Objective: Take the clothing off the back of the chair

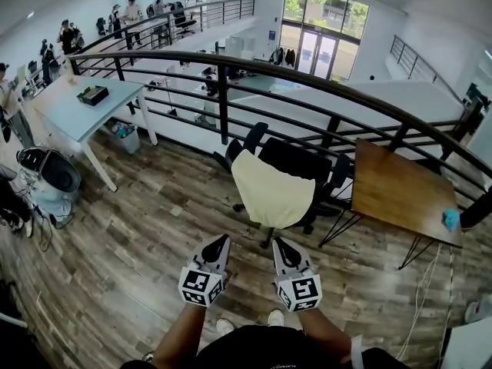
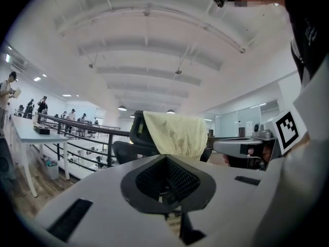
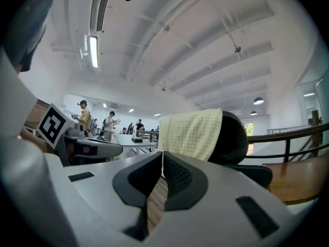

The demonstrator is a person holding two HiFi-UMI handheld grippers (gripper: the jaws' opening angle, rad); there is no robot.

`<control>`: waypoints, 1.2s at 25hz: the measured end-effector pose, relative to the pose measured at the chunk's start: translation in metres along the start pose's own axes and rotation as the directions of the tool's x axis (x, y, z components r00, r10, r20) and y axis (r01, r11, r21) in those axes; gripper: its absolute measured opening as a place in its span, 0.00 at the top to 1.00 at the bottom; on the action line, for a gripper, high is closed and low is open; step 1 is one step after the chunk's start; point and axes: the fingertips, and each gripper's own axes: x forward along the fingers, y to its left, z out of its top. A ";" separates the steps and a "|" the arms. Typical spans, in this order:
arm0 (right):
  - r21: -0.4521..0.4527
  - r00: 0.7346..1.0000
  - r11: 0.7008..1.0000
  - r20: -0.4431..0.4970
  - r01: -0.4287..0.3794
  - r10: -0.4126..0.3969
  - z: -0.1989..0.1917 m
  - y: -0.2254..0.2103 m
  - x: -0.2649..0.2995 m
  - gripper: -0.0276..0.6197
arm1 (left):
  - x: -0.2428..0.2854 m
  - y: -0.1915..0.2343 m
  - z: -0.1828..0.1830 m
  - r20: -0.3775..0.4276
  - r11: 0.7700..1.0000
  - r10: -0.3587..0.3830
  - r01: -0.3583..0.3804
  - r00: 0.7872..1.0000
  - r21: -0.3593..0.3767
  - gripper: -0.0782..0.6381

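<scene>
- While the pale yellow clothing hangs draped over the back of the black chair, I hold both grippers level and just short of that chair. They are on the side away from the railing, and neither touches the cloth.
- My left gripper has its jaws pressed fully together with nothing between them. My right gripper also shows its tips meeting and carries nothing.
- First hazard, as I judge it: jaws that reach the chair this way can only prod. A poke could slide the clothing over the top of the chair and down its seat side, where I cannot see it.
- Second hazard: this looks like a swivel office chair. A push on its back could turn it or send it toward the railing behind it, or toward the wooden desk beside it, and the cloth would swing out of line with both grippers.
- Third hazard: closing too deep would pinch the backrest along with the fabric. A pull would then drag the whole chair instead of freeing the garment.
- Fourth hazard: a thin pinch at one lower corner might slip as the weight comes off the chair, dropping the clothing onto the wood floor at the chair's base.
- Fifth hazard: lifting one side only could catch the far side on the top edge of the chair.
</scene>
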 end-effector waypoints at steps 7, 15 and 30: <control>-0.027 0.999 0.999 0.005 0.038 -0.038 0.006 -0.027 -0.018 0.92 | 0.020 -0.028 0.019 0.040 0.999 -0.048 0.048 0.998 0.013 0.87; -0.008 0.999 0.999 0.013 0.031 -0.031 0.005 -0.036 -0.019 0.92 | 0.049 -0.047 0.025 0.016 0.997 -0.078 0.077 0.997 0.011 0.57; 0.014 0.997 0.997 0.008 0.079 -0.079 -0.002 -0.068 -0.037 0.92 | 0.112 -0.062 0.045 -0.049 0.999 -0.034 0.034 0.998 -0.003 0.36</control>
